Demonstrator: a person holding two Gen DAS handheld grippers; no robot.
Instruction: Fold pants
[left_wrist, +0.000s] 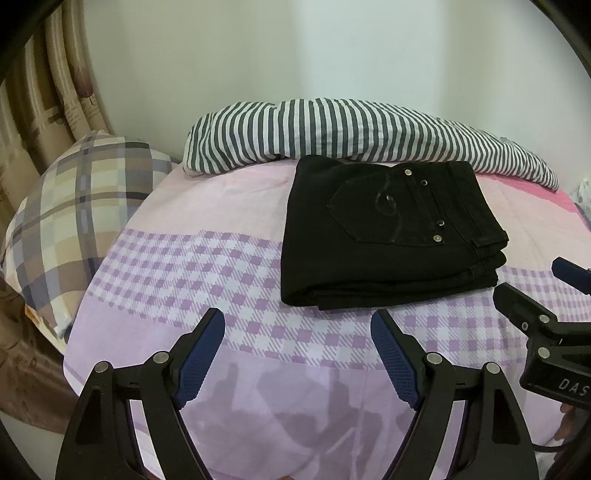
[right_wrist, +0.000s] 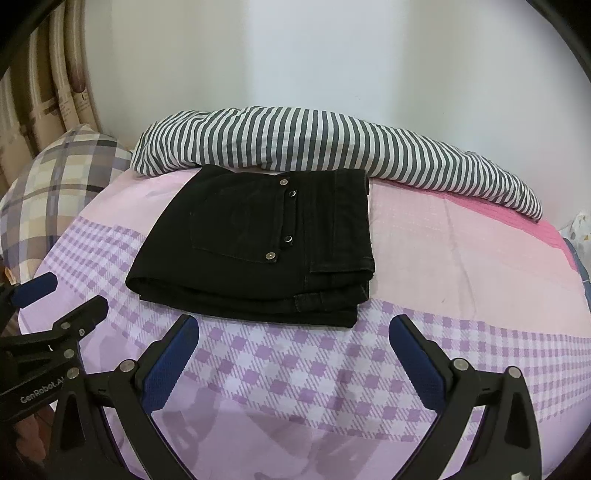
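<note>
the black pants (left_wrist: 391, 236) lay on the bed sheet (left_wrist: 229, 280), already folded into a thick, flat packet with several layers showing at its near edge. a back pocket with small metal rivets faced up. the far edge of the packet was just beside a striped blanket (left_wrist: 332, 129), which was bunched along the wall; whether they touched could not be told. a plaid pillow (left_wrist: 74, 206) stood at the left end of the bed, well apart from the pants.

the left gripper (left_wrist: 297, 354) hung above the checked part of the sheet, in front of the pants, with its fingers wide apart and nothing between them. the right gripper (right_wrist: 293, 360) was in the same way over the sheet, near the front edge of the packet, its blue pads (right_wrist: 170, 369) wide apart and holding nothing. neither gripper touched the pants.
</note>
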